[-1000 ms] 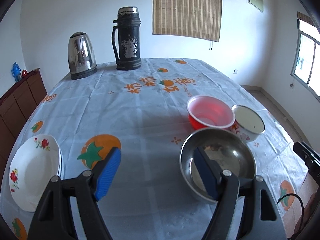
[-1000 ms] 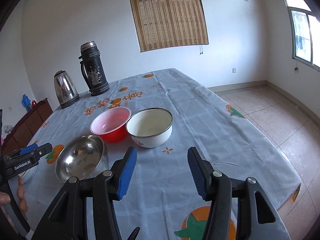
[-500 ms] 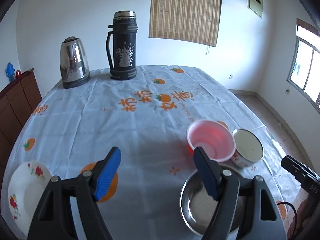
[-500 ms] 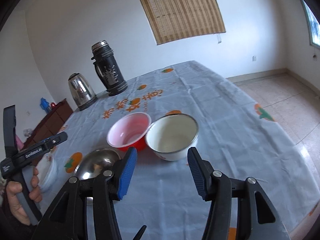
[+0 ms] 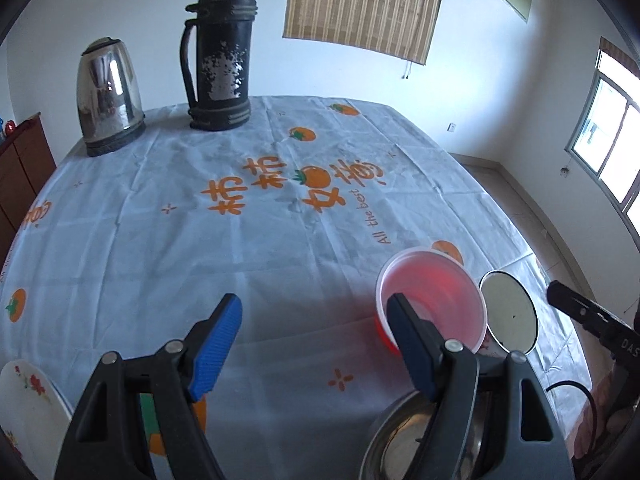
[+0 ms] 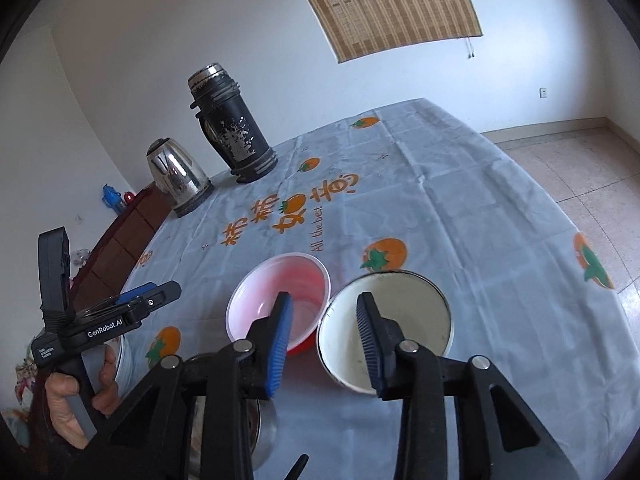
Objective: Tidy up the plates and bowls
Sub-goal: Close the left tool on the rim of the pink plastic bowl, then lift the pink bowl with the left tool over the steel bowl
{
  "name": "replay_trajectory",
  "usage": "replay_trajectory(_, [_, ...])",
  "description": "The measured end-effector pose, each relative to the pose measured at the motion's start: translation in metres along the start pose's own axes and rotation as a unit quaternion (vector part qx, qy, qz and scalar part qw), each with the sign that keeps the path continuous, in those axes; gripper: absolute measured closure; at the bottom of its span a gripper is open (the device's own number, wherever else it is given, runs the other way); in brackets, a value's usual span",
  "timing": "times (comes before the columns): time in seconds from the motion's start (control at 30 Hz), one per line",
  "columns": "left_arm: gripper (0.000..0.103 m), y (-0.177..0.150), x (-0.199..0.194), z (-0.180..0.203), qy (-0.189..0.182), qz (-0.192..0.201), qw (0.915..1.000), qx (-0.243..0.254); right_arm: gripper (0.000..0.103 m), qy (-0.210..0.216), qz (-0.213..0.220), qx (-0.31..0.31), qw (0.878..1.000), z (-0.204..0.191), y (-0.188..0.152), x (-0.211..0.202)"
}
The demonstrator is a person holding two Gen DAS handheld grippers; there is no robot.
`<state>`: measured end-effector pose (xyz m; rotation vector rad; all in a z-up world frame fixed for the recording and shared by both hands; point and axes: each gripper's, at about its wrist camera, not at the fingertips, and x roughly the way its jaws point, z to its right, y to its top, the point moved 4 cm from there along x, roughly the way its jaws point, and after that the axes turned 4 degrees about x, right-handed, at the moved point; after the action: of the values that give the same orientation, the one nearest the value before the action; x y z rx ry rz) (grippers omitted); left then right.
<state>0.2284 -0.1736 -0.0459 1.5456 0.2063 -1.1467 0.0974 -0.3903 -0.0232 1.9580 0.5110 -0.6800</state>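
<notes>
Looking across the tabletop [image 5: 280,240], I see its pale cloth printed with orange fruit. At the far end stand a black flask [image 5: 220,52] and, just beside it, a steel kettle [image 5: 108,92]. Nearer me sit three bowls close together: a steel bowl [image 5: 396,444] closest, a red bowl [image 6: 280,300] behind it, and a white enamel bowl [image 6: 400,320] touching the red one's side. A flowered plate [image 5: 28,408] lies at the near left edge, well apart from the bowls. My left hand-held gripper [image 5: 316,332] hangs above the cloth with its jaws wide and nothing between them. My right hand-held gripper [image 6: 324,332] has just been closing; its jaws are partly open and straddle the place where the red and white rims meet, gripping neither that I can see. A hand [image 6: 76,404] grips the left handle.
</notes>
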Motion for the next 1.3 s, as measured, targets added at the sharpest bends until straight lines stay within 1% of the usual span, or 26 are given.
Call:
replay_trajectory(0.1, [0.027, 0.003, 0.008, 0.004, -0.013, -0.008, 0.9999, 0.003, 0.068, 0.001, -0.020, -0.012, 1.000, -0.005, 0.010, 0.021])
replay_trajectory(0.23, [0.033, 0.006, 0.022, 0.008, -0.026, -0.027, 0.9993, 0.001, 0.068, 0.000, -0.042, -0.032, 0.999, -0.008, 0.017, 0.043])
replay_trajectory(0.3, [0.039, 0.007, 0.032, 0.009, -0.032, -0.040, 0.9987, -0.003, 0.068, 0.003, -0.057, -0.035, 0.998, -0.007, 0.019, 0.056])
replay_trajectory(0.37, [0.058, 0.006, 0.040, 0.010, -0.039, -0.053, 0.9978, -0.004, 0.071, 0.003, -0.068, -0.033, 0.997, -0.004, 0.021, 0.067])
replay_trajectory(0.4, [0.062, 0.005, 0.047, 0.012, -0.048, -0.066, 0.9967, -0.005, 0.075, 0.002, -0.074, -0.036, 0.997, -0.004, 0.021, 0.072])
replay_trajectory(0.43, [0.064, 0.004, 0.051, 0.013, -0.053, -0.073, 0.9959, -0.007, 0.076, 0.001, -0.078, -0.039, 0.996, -0.004, 0.021, 0.076])
replay_trajectory(0.53, [0.064, 0.003, 0.059, 0.015, -0.069, -0.084, 0.9940, -0.014, 0.076, -0.001, -0.089, -0.054, 0.995, -0.006, 0.021, 0.087])
replay_trajectory(0.73, [0.064, 0.005, 0.070, 0.026, -0.070, -0.095, 0.9930, 0.001, 0.076, -0.017, -0.114, -0.078, 0.990, -0.004, 0.022, 0.109])
replay_trajectory(0.8, [0.066, 0.005, 0.075, 0.028, -0.069, -0.102, 0.9924, 0.007, 0.076, -0.024, -0.124, -0.095, 0.987, -0.007, 0.021, 0.117])
replay_trajectory(0.87, [0.072, 0.003, 0.080, 0.029, -0.068, -0.110, 0.9915, 0.013, 0.084, -0.027, -0.140, -0.109, 0.984, -0.008, 0.020, 0.125])
replay_trajectory(0.9, [0.073, 0.003, 0.083, 0.029, -0.072, -0.115, 0.9907, 0.013, 0.086, -0.027, -0.146, -0.111, 0.983, -0.008, 0.019, 0.129])
replay_trajectory(0.93, [0.077, 0.002, 0.085, 0.029, -0.075, -0.118, 0.9901, 0.012, 0.088, -0.026, -0.148, -0.113, 0.982, -0.009, 0.018, 0.131])
replay_trajectory(0.97, [0.083, 0.002, 0.086, 0.030, -0.079, -0.120, 0.9895, 0.013, 0.089, -0.026, -0.151, -0.114, 0.982, -0.010, 0.017, 0.133])
replay_trajectory(1.03, [0.088, 0.003, 0.087, 0.033, -0.081, -0.121, 0.9891, 0.019, 0.094, -0.027, -0.154, -0.122, 0.980, -0.013, 0.015, 0.135])
replay_trajectory(1.13, [0.093, 0.003, 0.089, 0.036, -0.070, -0.125, 0.9892, 0.032, 0.094, -0.024, -0.149, -0.122, 0.981, -0.015, 0.016, 0.134])
replay_trajectory(1.23, [0.097, 0.003, 0.090, 0.036, -0.081, -0.127, 0.9883, 0.024, 0.095, -0.020, -0.145, -0.115, 0.983, -0.016, 0.015, 0.132])
replay_trajectory(1.3, [0.097, 0.005, 0.088, 0.034, -0.079, -0.122, 0.9892, 0.019, 0.095, -0.018, -0.142, -0.109, 0.984, -0.018, 0.016, 0.130])
